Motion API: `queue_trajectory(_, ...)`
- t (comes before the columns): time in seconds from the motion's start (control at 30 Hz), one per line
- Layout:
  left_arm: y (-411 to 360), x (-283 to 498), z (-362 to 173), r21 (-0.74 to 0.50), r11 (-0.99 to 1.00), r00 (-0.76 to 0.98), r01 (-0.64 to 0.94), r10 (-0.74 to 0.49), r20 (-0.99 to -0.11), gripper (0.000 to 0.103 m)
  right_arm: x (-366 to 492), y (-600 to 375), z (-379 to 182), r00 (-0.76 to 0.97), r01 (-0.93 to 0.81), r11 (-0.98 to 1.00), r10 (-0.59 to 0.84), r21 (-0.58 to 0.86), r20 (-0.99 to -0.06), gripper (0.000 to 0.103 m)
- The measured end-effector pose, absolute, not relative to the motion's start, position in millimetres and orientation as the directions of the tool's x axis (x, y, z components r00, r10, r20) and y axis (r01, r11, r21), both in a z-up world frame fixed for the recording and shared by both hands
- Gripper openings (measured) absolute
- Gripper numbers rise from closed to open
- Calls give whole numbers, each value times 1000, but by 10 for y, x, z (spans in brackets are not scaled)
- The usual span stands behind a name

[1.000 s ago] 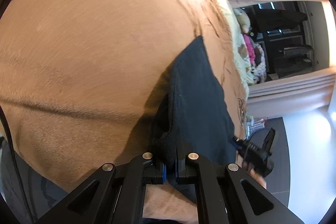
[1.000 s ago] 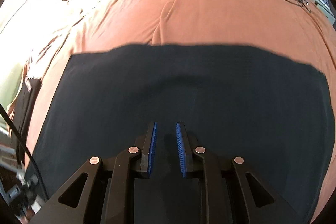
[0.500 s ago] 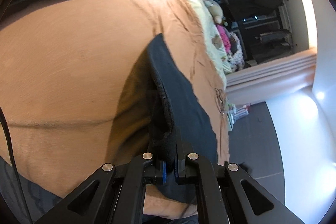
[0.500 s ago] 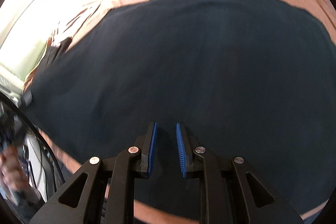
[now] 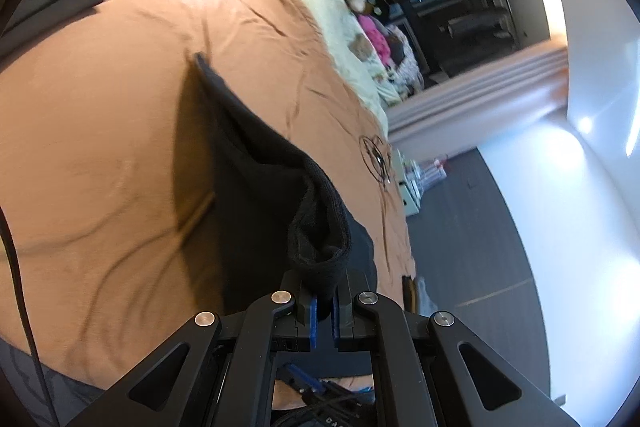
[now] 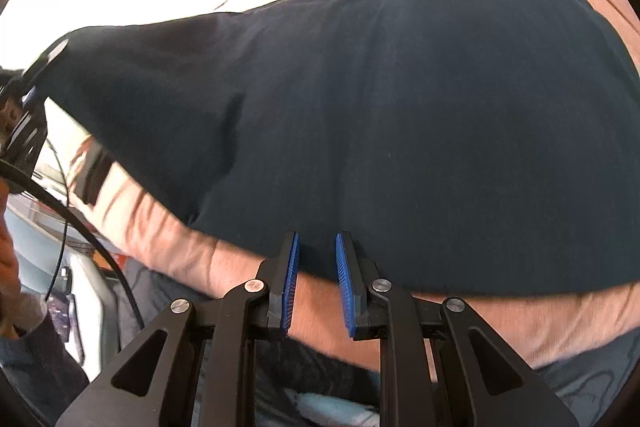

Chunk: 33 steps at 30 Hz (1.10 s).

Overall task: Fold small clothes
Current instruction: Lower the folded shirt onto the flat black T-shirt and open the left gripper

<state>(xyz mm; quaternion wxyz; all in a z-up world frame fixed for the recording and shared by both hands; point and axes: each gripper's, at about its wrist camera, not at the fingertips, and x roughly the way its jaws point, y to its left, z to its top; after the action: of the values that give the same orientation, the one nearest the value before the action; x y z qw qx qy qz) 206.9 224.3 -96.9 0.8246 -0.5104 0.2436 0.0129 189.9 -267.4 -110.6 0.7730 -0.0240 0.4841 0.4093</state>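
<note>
Cloth fills the left wrist view: the left gripper [image 5: 324,301] has its jaws clamped on a bunched edge of the dark garment [image 5: 256,179], lifting it off the orange bedspread [image 5: 100,155]. From the right wrist, the right gripper [image 6: 316,271] hovers with jaws apart at the near hem of the garment [image 6: 400,115], spread across the bedspread [image 6: 560,311].

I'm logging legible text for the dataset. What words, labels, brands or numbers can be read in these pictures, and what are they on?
"DA": white letters, cut off at the bottom edge of the left wrist view, on dark gear behind the left gripper; the rest is hidden.
Bedspread: a black line drawing, no readable letters.
Dark garment: no print or label visible.
</note>
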Motion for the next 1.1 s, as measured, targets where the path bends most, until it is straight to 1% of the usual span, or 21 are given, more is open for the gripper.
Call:
queue_trajectory(0.23,1914,2479,-760,-812,546,856,-207,-301,-421,4,1882,-3163,-972,269,-620,700,614,355,-742,16)
queue_trajectory(0.53,1385,3044,-572,-780,611,810,-139,-383,-444,4,1933,-3801,-812,344,-552,723,652,416,-676,17)
queue_trajectory(0.6,1248,3173,-515,-774,623,799,-118,-403,-446,4,1937,-3922,-784,360,-544,726,655,420,-665,26)
queue_trajectory(0.63,1181,3231,-492,-770,629,794,-109,-411,-448,4,1931,-3992,-764,373,-544,726,659,422,-653,35)
queue_trajectory(0.67,1121,3293,-469,-768,632,791,-101,-416,-447,4,1874,-4016,-765,385,-544,726,662,421,-644,39)
queue_trajectory(0.9,685,3609,-408,-762,646,758,-48,-474,-449,4,1869,-4412,-752,412,-532,730,666,429,-622,42)
queue_trajectory(0.97,522,3706,-409,-758,651,741,-30,-494,-454,4,1846,-4513,-732,421,-521,733,666,437,-616,51)
queue_trajectory(1.03,379,3793,-422,-758,652,727,-18,-512,-458,4,1832,-4669,-730,435,-507,741,661,441,-611,54)
queue_trajectory(1.1,213,3898,-459,-757,653,710,-11,-528,-466,4,1843,-4819,-740,444,-489,747,657,450,-609,54)
